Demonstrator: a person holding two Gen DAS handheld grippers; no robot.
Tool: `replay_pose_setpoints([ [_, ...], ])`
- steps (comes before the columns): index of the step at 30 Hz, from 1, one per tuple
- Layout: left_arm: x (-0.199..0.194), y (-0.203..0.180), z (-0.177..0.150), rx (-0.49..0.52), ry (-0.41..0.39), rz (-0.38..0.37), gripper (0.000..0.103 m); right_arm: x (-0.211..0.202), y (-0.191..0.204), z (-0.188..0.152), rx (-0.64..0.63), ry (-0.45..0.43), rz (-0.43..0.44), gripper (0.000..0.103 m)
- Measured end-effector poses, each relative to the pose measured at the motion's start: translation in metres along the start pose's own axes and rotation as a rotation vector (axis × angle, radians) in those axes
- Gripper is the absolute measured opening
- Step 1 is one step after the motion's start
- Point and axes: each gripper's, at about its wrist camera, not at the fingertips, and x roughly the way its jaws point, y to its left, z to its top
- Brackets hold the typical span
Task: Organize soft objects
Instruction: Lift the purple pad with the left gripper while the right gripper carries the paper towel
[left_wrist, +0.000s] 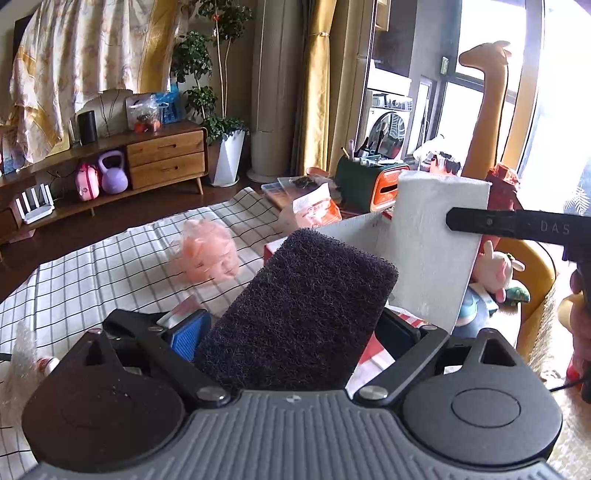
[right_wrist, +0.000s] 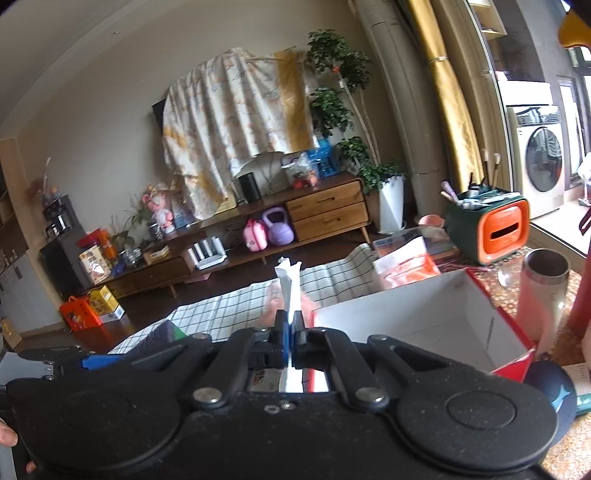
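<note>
My left gripper (left_wrist: 295, 326) is shut on a dark scouring pad (left_wrist: 306, 295), which sticks up between its blue-padded fingers. Just behind the pad is a red box with a white inside (left_wrist: 354, 229). Over the box hangs a white sheet (left_wrist: 432, 251), pinched at its right edge by my right gripper (left_wrist: 456, 221). In the right wrist view that gripper (right_wrist: 291, 325) is shut on the sheet (right_wrist: 290, 284), seen edge-on, with the box (right_wrist: 424, 314) to its right. The pad (right_wrist: 159, 338) shows at lower left. A pink bath pouf (left_wrist: 207, 251) lies on the checked cloth (left_wrist: 92, 277).
Behind the box lie an orange packet (left_wrist: 314, 210) and a green and orange organiser (left_wrist: 369, 184). A pink plush toy (left_wrist: 495, 269) and a tall giraffe figure (left_wrist: 484, 110) stand at the right. A steel tumbler (right_wrist: 543, 288) is right of the box.
</note>
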Motion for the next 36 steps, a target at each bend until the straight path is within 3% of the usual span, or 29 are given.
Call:
replay_pose_setpoints([
  [10,0.069,-0.042,0.035,-0.023,0.029,0.002,0.096,0.012,-0.065,0.006,0.048,-0.008,-0.077,0.001],
  [20,0.152,-0.066,0.062,-0.118,0.119,-0.006,0.096,0.044,-0.119,0.008,0.097,0.016,-0.125,0.001],
  [25,0.195,-0.073,0.066,-0.117,0.145,0.043,0.096,0.07,-0.142,0.001,0.13,0.055,-0.131,0.001],
  [36,0.266,-0.078,0.056,-0.133,0.246,0.054,0.096,0.122,-0.184,-0.028,0.248,0.18,-0.123,0.001],
])
